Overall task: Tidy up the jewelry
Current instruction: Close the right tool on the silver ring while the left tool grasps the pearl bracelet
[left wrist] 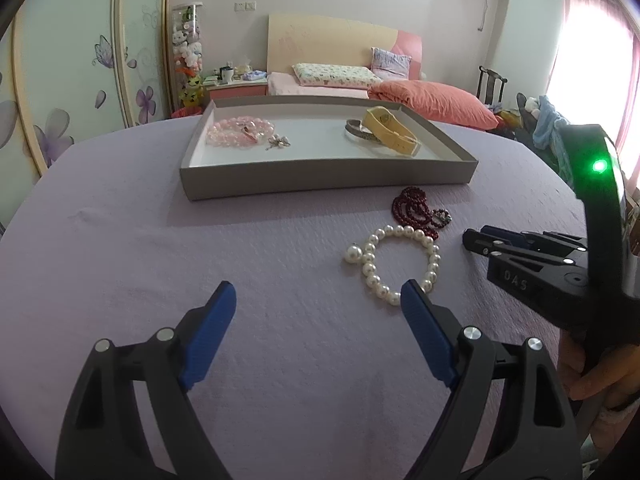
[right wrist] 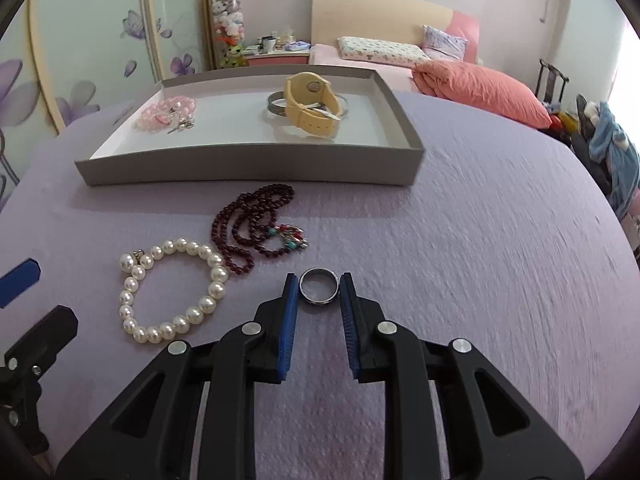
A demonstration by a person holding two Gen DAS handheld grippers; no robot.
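A grey tray (left wrist: 320,182) (right wrist: 248,166) at the back of the table holds a pink bead bracelet (left wrist: 239,130) (right wrist: 164,114), a yellow watch (left wrist: 390,132) (right wrist: 310,104) and a silver bangle (left wrist: 356,130) (right wrist: 276,104). On the purple cloth lie a pearl bracelet (left wrist: 400,268) (right wrist: 172,292), a dark red bead necklace (left wrist: 416,210) (right wrist: 252,224) and a silver ring (right wrist: 319,286). My right gripper (right wrist: 319,285) (left wrist: 476,240) is shut on the ring, which rests at cloth level. My left gripper (left wrist: 318,294) is open and empty, its right finger beside the pearl bracelet.
The round table (right wrist: 500,260) is covered with a purple cloth. Behind it are a bed with pink pillows (left wrist: 432,102), a nightstand (left wrist: 236,84) and a wardrobe with flower decals (left wrist: 60,80). Clothes hang on a chair at the right (right wrist: 608,148).
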